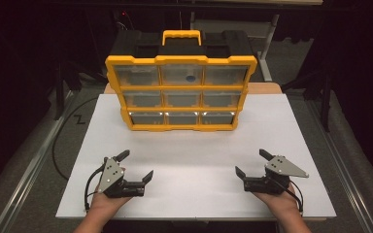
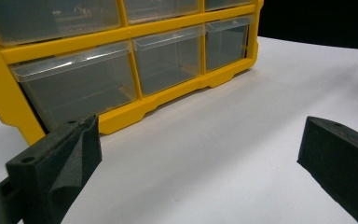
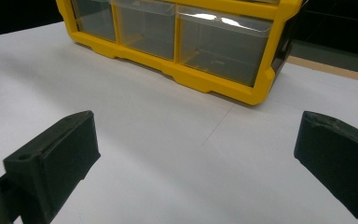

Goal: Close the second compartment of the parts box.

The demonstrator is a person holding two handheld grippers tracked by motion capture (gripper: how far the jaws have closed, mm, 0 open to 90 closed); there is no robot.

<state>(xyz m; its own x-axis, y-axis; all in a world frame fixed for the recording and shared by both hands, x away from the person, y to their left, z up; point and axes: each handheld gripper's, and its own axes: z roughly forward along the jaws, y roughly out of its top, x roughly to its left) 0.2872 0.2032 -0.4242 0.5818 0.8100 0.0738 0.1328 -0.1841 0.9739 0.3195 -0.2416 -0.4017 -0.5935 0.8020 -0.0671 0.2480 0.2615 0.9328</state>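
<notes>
Two hand-held grippers rest with jaws spread wide and empty on the white counter (image 1: 194, 160), well short of the yellow-framed plastic organiser cabinet with nine clear drawers (image 1: 180, 92) that stands upright at the counter's far end. All nine drawers look shut and untouched, so the work appears not yet begun. The left hand-held gripper (image 1: 137, 166) sits near-left of the cabinet, the right hand-held gripper (image 1: 252, 162) near-right of it. A broad bare stretch of counter lies between them and the cabinet's front, giving free room to approach; the counter's edges fall away on either side of the cabinet.
</notes>
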